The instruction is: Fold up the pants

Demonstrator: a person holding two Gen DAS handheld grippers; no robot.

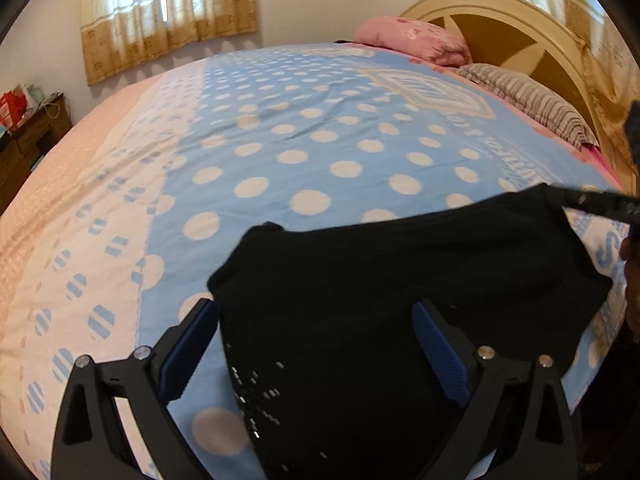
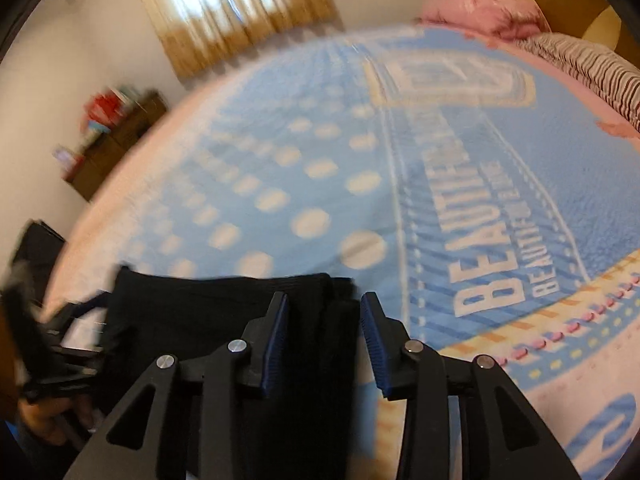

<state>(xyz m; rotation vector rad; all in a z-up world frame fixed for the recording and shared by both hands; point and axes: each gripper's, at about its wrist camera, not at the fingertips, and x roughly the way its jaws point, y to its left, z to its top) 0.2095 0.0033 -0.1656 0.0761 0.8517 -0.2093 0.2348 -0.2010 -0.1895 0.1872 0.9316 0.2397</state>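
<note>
Curtained windows and a cream headboard [image 1: 512, 20] frame a bed [image 1: 320, 128] covered in a blue polka-dot spread, with a pink pillow [image 1: 416, 40] and a striped one [image 1: 532, 100] at its head. Black pants [image 1: 400, 280] lie near the bed's front edge, bunched into a compact dark mass.

The left claw [image 1: 316, 344] stands wide, its blue pads on either side of the cloth and not pinching it. The right claw [image 2: 324, 336] is about half open, straddling a vertical fold at the pants' right edge [image 2: 240, 312]; whether its pads touch the fabric I cannot tell.

My reading is that a fold is being set up or has just been laid, with neither claw gripping. The next move likely calls for both claws to close on matching edges, then lift and carry them over evenly so the layers do not slide.

Only the left wrist view shows the pants' full outline and the right tool reaching in at the far corner. Only the right wrist view, blurred, shows the lettering on the spread and a hand at lower left.
</note>
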